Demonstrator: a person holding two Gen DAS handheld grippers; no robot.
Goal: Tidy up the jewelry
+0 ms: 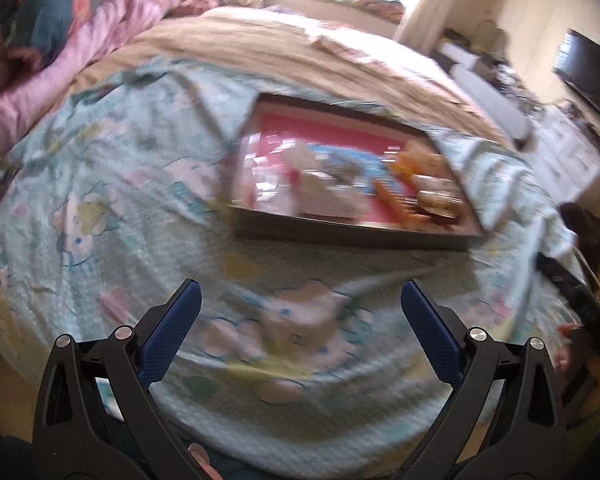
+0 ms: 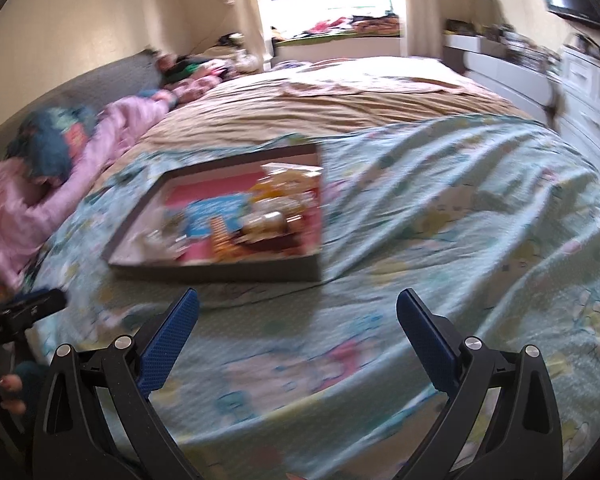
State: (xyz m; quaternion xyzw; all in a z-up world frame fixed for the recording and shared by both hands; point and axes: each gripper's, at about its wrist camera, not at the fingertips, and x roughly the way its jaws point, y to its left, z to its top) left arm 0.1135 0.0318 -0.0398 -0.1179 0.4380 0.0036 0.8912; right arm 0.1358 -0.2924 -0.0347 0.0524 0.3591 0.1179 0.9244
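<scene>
A shallow dark-rimmed tray (image 1: 352, 236) with a pink lining lies on the bed, holding a blurred heap of jewelry and small packets (image 1: 380, 188). It also shows in the right wrist view (image 2: 220, 270), with its blurred contents (image 2: 256, 216). My left gripper (image 1: 300, 304) is open and empty, hovering over the blanket short of the tray's near edge. My right gripper (image 2: 298, 312) is open and empty, also short of the tray, which lies ahead and to its left. Both views are motion-blurred, so single pieces of jewelry cannot be told apart.
A light blue cartoon-print blanket (image 1: 120, 208) covers the near bed, over a tan sheet (image 2: 340, 100). Pink and blue bedding (image 2: 60, 168) is piled at the left. White drawers (image 2: 588, 92) stand at the right. The other gripper's dark body (image 2: 24, 312) shows at the left edge.
</scene>
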